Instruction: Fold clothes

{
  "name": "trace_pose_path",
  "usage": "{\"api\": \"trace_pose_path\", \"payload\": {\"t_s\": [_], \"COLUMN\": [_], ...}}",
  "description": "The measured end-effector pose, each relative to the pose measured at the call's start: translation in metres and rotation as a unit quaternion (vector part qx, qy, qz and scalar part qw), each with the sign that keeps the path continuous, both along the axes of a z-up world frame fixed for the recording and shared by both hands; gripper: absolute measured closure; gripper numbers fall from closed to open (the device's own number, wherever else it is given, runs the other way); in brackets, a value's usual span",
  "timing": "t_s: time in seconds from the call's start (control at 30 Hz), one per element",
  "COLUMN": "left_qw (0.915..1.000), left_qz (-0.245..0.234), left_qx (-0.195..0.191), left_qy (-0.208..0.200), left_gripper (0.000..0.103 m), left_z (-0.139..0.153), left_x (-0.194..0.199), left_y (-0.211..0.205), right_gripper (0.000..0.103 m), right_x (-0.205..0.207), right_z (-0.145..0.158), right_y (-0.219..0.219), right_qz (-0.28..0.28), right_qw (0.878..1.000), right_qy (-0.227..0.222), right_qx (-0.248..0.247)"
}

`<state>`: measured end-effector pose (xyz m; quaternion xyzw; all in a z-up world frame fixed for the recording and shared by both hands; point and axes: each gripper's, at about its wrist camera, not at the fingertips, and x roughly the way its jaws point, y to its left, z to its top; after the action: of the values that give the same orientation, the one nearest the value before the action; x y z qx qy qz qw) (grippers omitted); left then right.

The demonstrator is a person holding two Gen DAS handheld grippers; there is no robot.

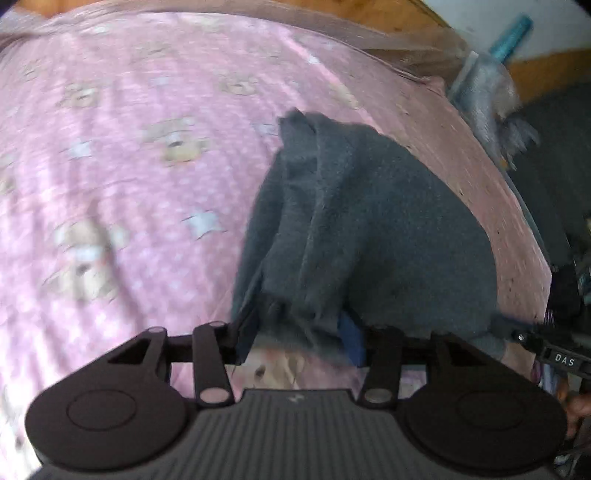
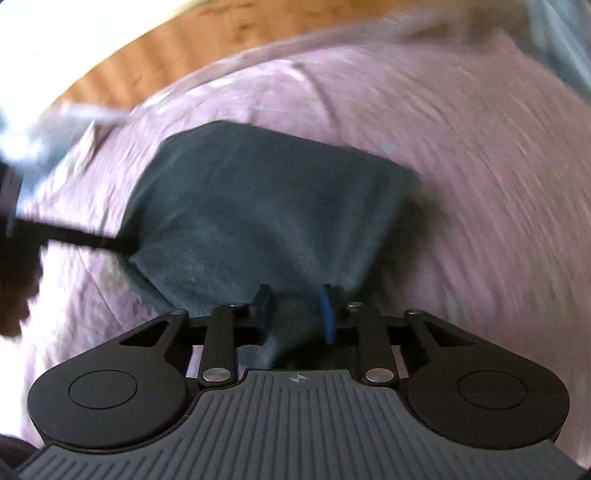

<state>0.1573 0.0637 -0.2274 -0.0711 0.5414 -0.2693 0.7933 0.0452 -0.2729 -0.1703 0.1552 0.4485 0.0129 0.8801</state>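
Observation:
A dark grey garment [image 1: 369, 221] lies folded on the pink bear-print bedsheet [image 1: 129, 184]. Its near edge bunches up between the fingers of my left gripper [image 1: 297, 339], whose jaws stand apart and do not press on the cloth. In the right wrist view the same garment [image 2: 258, 206] spreads ahead on the sheet [image 2: 461, 166]. My right gripper [image 2: 295, 314] is open too, with the garment's near edge lying loose between its black and blue pads. A black finger of the left tool [image 2: 74, 236] reaches the garment's left corner.
A grey-blue heap of clothes [image 1: 487, 99] sits at the bed's right edge beside a teal object [image 1: 513, 37]. Wooden floor [image 1: 388, 14] shows beyond the bed. A person's hand [image 2: 14, 295] is at the left edge of the right wrist view.

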Motion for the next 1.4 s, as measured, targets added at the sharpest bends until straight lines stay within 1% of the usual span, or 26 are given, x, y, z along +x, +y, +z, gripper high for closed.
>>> {"api": "trace_pose_path", "payload": {"t_s": [0.03,0.07,0.13,0.17,0.2,0.23,0.3,0.37,0.43,0.5,0.53,0.57,0.6,0.63,0.73,0.83,0.93,1.0,1.03,1.1,1.17,1.2,1.23,1.27,1.33,1.4], "left_qw": [0.9999,0.9997,0.9989,0.9983,0.9982,0.9984,0.9986,0.9984,0.9991,0.9992,0.9994,0.9993,0.9984,0.9971,0.9920,0.9750,0.9606,0.9663,0.9733,0.9855,0.9910,0.9920,0.9927,0.9930,0.9932,0.9922], "left_qz": [0.004,0.009,0.025,0.034,0.038,0.040,0.043,0.047,0.032,0.022,0.022,0.023,0.025,0.037,0.094,0.181,0.225,0.207,0.190,0.158,0.130,0.120,0.111,0.109,0.112,0.120], "left_qx": [-0.010,-0.019,-0.021,-0.020,-0.021,-0.023,-0.026,-0.030,-0.014,0.003,0.006,-0.009,-0.034,-0.053,-0.083,-0.123,-0.139,-0.122,-0.096,-0.043,0.012,0.021,0.023,0.023,0.020,0.026], "left_qy": [-0.006,-0.012,-0.033,-0.044,-0.042,-0.033,-0.015,0.003,0.023,0.034,0.025,0.028,0.039,0.041,0.013,-0.040,-0.086,-0.092,-0.086,-0.047,-0.029,-0.034,-0.039,-0.037,-0.023,-0.019], "left_gripper": [0.047,0.044,0.024,0.019,0.008,0.003,0.003,0.003,0.003,0.006,0.015,0.036,0.065,0.072,0.077,0.085,0.085,0.081,0.079,0.079,0.078,0.073,0.066,0.062,0.054,0.051], "left_z": [0.007,0.015,0.027,0.033,0.032,0.027,0.017,0.008,-0.012,-0.028,-0.031,-0.030,-0.028,-0.022,-0.001,0.026,0.049,0.054,0.047,0.021,0.000,-0.002,-0.001,-0.002,-0.005,-0.012], "left_x": [0.002,0.004,0.022,0.032,0.047,0.064,0.098,0.131,0.151,0.153,0.149,0.144,0.139,0.132,0.118,0.124,0.153,0.177,0.188,0.201,0.192,0.181,0.169,0.159,0.141,0.128], "left_y": [0.005,0.009,0.008,0.007,0.000,-0.009,-0.028,-0.046,-0.074,-0.092,-0.095,-0.094,-0.091,-0.085,-0.057,-0.033,-0.038,-0.057,-0.072,-0.098,-0.117,-0.121,-0.124,-0.124,-0.121,-0.122], "right_gripper": [0.056,0.056,0.050,0.042,0.034,0.031,0.027,0.026,0.026,0.039,0.052,0.057,0.067,0.070,0.079,0.080,0.080,0.080,0.080,0.084,0.082,0.075,0.064,0.061,0.061,0.061], "right_x": [-0.006,-0.013,-0.015,-0.011,-0.006,0.002,0.025,0.053,0.075,0.095,0.100,0.102,0.103,0.104,0.126,0.182,0.257,0.313,0.340,0.390,0.419,0.423,0.420,0.413,0.382,0.351], "right_z": [0.003,0.007,0.010,0.009,0.008,0.005,-0.004,-0.015,-0.026,-0.039,-0.044,-0.044,-0.040,-0.035,-0.006,0.034,0.062,0.067,0.062,0.044,0.020,0.012,0.008,0.007,0.024,0.034], "right_y": [-0.009,-0.018,-0.034,-0.041,-0.047,-0.054,-0.064,-0.070,-0.072,-0.071,-0.069,-0.067,-0.065,-0.063,-0.058,-0.050,-0.035,-0.027,-0.025,-0.025,-0.030,-0.035,-0.042,-0.050,-0.066,-0.066], "right_qz": [-0.033,-0.058,-0.086,-0.095,-0.102,-0.109,-0.119,-0.125,-0.126,-0.121,-0.119,-0.112,-0.103,-0.093,-0.027,0.060,0.144,0.182,0.196,0.216,0.224,0.222,0.217,0.207,0.170,0.181], "right_qw": [0.999,0.997,0.993,0.990,0.988,0.985,0.980,0.979,0.977,0.975,0.975,0.976,0.978,0.979,0.988,0.989,0.982,0.976,0.974,0.971,0.972,0.973,0.974,0.975,0.979,0.973], "right_qy": [0.008,0.009,-0.005,-0.012,-0.020,-0.028,-0.042,-0.048,-0.043,-0.018,-0.009,-0.008,-0.011,-0.015,-0.038,-0.080,-0.110,-0.112,-0.109,-0.096,-0.055,-0.043,-0.044,-0.054,-0.110,-0.141], "right_qx": [0.019,0.041,0.084,0.100,0.115,0.130,0.152,0.157,0.165,0.185,0.188,0.187,0.183,0.179,0.145,0.108,0.059,0.029,0.012,-0.027,-0.050,-0.055,-0.056,-0.057,-0.028,0.023]}}
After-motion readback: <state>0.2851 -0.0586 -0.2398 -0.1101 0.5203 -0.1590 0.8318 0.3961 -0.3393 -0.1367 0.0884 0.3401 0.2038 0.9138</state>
